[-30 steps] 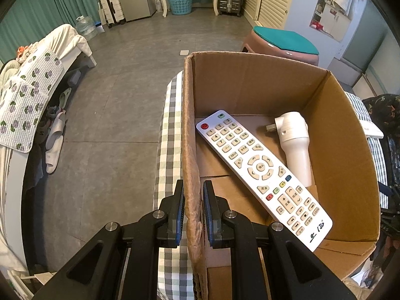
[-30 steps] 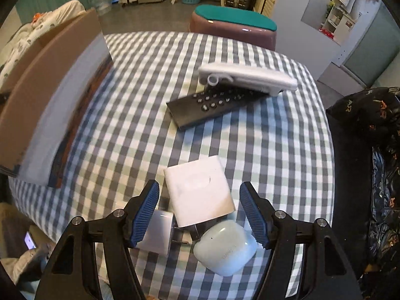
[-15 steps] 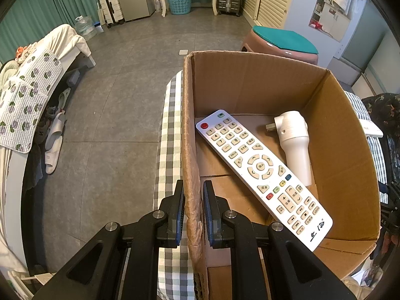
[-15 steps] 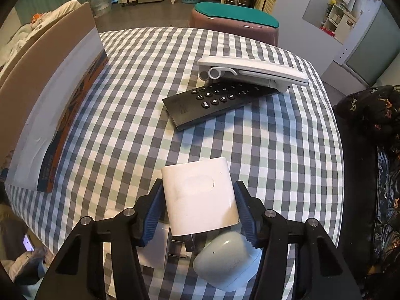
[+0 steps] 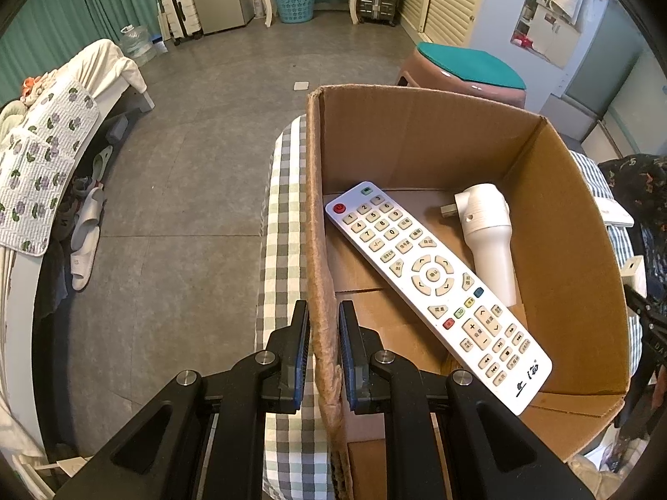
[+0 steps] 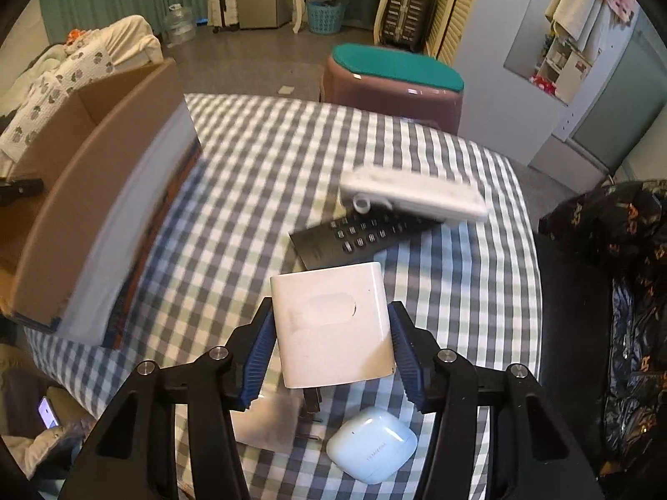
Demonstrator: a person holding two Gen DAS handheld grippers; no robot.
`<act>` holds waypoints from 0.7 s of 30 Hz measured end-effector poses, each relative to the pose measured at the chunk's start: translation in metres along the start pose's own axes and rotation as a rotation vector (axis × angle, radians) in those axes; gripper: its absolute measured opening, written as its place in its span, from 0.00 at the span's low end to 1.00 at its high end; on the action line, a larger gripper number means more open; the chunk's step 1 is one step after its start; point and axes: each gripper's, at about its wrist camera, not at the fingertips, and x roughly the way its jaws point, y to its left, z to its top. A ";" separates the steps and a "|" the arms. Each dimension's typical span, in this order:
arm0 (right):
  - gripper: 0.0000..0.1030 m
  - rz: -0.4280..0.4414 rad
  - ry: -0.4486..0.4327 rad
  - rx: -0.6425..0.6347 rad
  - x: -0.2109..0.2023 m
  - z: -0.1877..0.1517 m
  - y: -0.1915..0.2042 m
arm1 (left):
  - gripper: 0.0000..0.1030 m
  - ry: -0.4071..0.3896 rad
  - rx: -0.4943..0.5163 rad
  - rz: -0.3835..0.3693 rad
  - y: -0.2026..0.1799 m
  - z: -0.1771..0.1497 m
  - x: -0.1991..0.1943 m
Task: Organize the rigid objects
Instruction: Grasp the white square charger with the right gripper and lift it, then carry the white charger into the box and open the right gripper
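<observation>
Starting at the far left of the scene, the cardboard box (image 5: 417, 133) is sitting at the left edge of the checked tablecloth (image 6: 437, 158), and the left gripper (image 5: 324, 350) is clamping its near-left wall, one blue pad outside the box, one inside, the cardboard pinched tight between them. Inside the box, a white remote (image 5: 433, 287) is lying slantwise across the floor, its lower end propped up on the near wall. To the right of it in the box, a white plug-in device (image 5: 487, 233) is resting with its prongs pointing left; its lower end is hiding behind the remote.

Moving right of the box, out over the cloth, the right gripper (image 6: 331, 346) is gripping a white charger block (image 6: 331, 325), both blue pads pressing its sides, and the block is sitting lifted above the cloth. Its prongs are poking out underneath, half hidden. Below it a second white block (image 6: 267, 425) is blurring badly and is partly covered by the left finger, so its shape is hard to read. Just right of that, a pale blue earbud case (image 6: 371, 450) is lying on the cloth. Further right of the box, beyond the held charger, a black remote (image 6: 358, 241) is lying with a white handset-like object (image 6: 412, 200) overlapping its far end; both are smeared by motion, and the box itself is blurring in the right wrist view too.
</observation>
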 end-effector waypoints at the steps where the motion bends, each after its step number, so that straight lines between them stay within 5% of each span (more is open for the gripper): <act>1: 0.51 0.003 -0.007 -0.005 -0.003 0.002 0.002 | 0.14 0.001 -0.001 -0.006 0.001 0.000 -0.001; 21: 0.51 0.126 -0.188 -0.159 -0.056 0.062 0.079 | 0.14 -0.011 0.008 -0.015 0.006 0.000 -0.009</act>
